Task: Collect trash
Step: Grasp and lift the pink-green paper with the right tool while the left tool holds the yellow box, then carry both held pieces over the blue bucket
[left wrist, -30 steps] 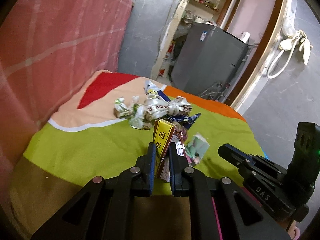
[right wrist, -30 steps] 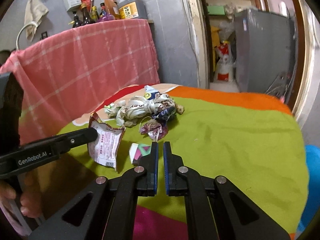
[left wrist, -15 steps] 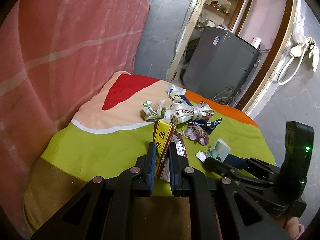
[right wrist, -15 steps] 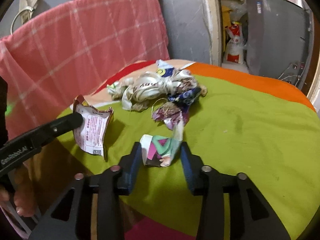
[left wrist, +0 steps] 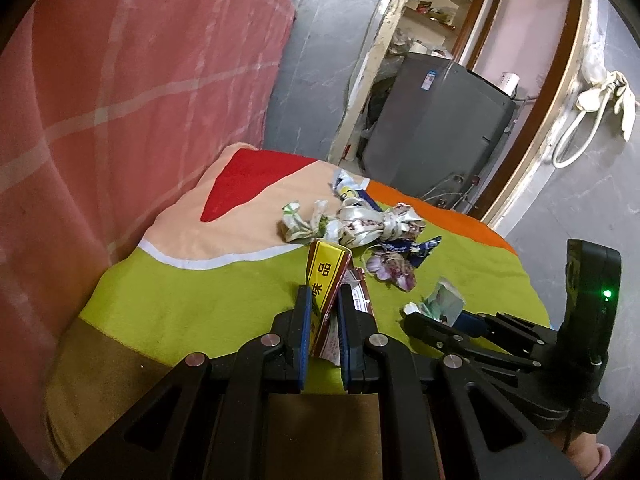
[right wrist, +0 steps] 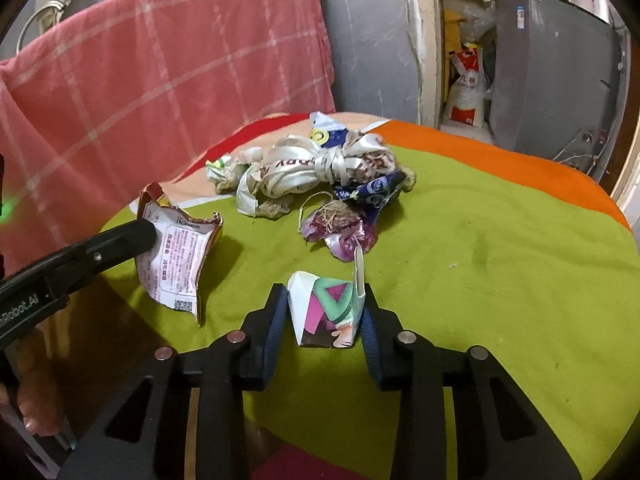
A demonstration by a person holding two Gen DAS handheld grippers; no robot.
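Observation:
My left gripper (left wrist: 323, 300) is shut on a torn red and gold snack packet (left wrist: 326, 276), held above the green blanket; the packet also shows in the right wrist view (right wrist: 176, 256). My right gripper (right wrist: 325, 304) is open, its jaws on both sides of a small white carton with pink and green triangles (right wrist: 326, 310) lying on the blanket; the carton also shows in the left wrist view (left wrist: 440, 304). Farther back lies a pile of crumpled wrappers (right wrist: 316, 168), with a purple wrapper (right wrist: 340, 228) in front of it.
The trash lies on a table under a green, orange and red blanket (right wrist: 500, 248). A pink checked cloth (right wrist: 140, 92) hangs at the left. A grey cabinet (right wrist: 552, 68) and a doorway stand behind.
My right gripper opened from shut and moved forward until its jaws came around the small carton. My left gripper kept hold of the snack packet and shifted slightly.

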